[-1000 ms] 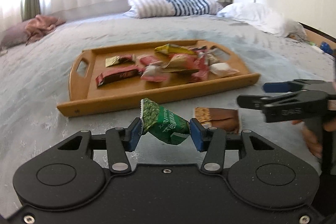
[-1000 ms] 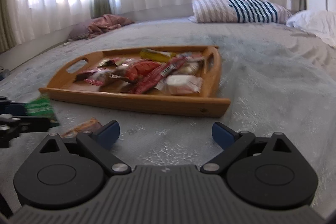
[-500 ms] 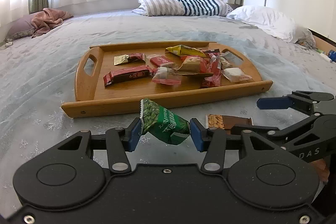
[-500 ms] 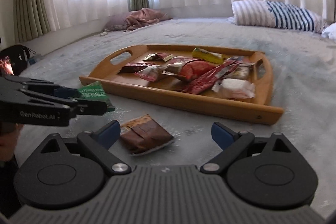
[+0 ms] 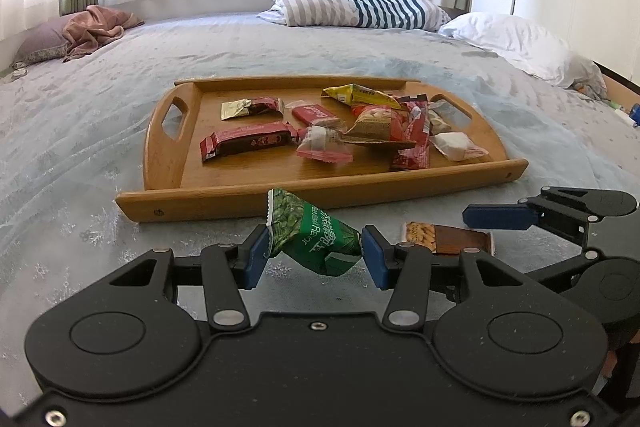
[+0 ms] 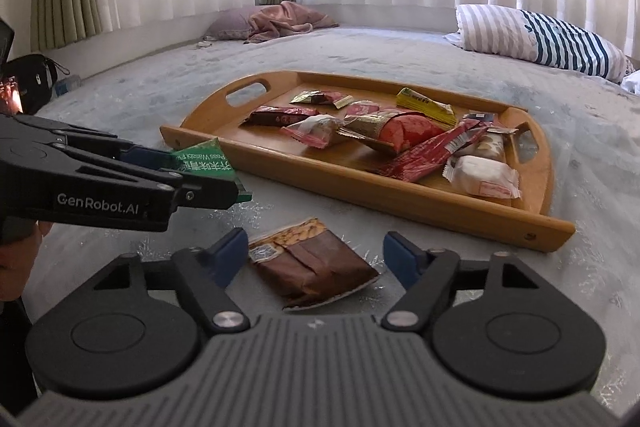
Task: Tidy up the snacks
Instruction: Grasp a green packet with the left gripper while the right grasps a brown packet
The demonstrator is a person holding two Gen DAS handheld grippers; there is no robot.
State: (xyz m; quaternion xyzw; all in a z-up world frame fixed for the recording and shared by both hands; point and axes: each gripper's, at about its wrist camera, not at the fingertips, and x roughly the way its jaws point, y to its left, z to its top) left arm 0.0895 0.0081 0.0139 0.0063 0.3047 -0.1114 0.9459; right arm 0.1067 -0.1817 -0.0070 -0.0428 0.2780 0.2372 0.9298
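My left gripper (image 5: 314, 253) is shut on a crumpled green snack packet (image 5: 316, 237), held above the bedspread just in front of a wooden tray (image 5: 240, 201) with several wrapped snacks. In the right wrist view the same left gripper (image 6: 224, 183) holds the green packet (image 6: 204, 161) at the left. A brown nut bar packet (image 6: 312, 263) lies flat on the bed between the blue pads of my right gripper (image 6: 314, 259), whose jaws are closing without touching it. In the left wrist view the brown packet (image 5: 448, 237) lies under my right gripper's finger (image 5: 500, 217).
The wooden tray (image 6: 440, 203) lies on a grey bedspread (image 6: 400, 47). A striped pillow (image 5: 356, 5) and a white pillow (image 5: 516, 41) lie at the back, a pink cloth (image 5: 96, 27) at the far left. A black bag (image 6: 32, 79) sits beside the bed.
My right gripper has swung left over the brown packet, which now lies between its pads, and its jaws have narrowed. The left gripper still holds the green packet in about the same place.
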